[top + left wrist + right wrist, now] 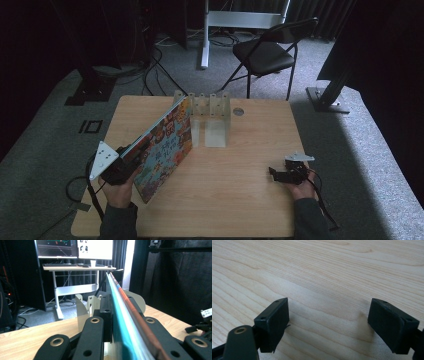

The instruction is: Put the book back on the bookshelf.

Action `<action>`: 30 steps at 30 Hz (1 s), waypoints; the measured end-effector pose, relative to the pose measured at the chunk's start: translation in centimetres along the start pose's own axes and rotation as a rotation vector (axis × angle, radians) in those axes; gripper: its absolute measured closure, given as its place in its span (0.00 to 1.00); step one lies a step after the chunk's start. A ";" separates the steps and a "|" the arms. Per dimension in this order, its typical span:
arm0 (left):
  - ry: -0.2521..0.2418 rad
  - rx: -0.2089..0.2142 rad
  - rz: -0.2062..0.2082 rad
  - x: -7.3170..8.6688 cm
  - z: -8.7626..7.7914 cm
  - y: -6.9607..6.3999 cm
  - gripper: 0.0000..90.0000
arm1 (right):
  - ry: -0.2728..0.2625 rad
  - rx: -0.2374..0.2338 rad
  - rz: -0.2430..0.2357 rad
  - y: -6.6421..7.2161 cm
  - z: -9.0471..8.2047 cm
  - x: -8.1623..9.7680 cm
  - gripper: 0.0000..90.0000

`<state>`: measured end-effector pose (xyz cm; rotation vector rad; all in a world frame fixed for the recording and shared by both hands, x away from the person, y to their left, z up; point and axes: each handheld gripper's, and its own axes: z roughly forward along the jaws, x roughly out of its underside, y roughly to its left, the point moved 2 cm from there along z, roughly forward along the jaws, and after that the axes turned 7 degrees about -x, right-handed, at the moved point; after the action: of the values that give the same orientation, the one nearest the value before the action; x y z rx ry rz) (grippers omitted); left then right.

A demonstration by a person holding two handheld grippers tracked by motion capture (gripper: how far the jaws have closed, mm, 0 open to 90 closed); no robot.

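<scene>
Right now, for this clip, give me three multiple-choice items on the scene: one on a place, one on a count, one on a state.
1. Where does the rack stand?
A. at the table's far edge
B. at the near edge
C. on the floor

2. How many chairs stand behind the table?
A. one
B. two
C. three

3. How are the right gripper's jaws?
A. shut on the book
B. open over bare wood
C. shut on the rack

Answers:
1. A, the high view shows the pale rack at the far edge, just beyond the picture book.
2. A, a single black folding chair shows there.
3. B, the right gripper view shows its jaws apart with nothing between; the left gripper clamps the book.
</scene>
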<state>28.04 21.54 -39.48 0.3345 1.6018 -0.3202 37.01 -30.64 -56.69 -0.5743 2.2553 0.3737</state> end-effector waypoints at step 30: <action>-0.042 -0.145 0.036 0.7 2.2 -2.9 0.89 | 0.000 0.000 0.000 0.0 0.0 0.0 0.19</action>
<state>28.82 18.03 -40.24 0.2436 1.5663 -0.1809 37.01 -30.64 -56.69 -0.5742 2.2556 0.3734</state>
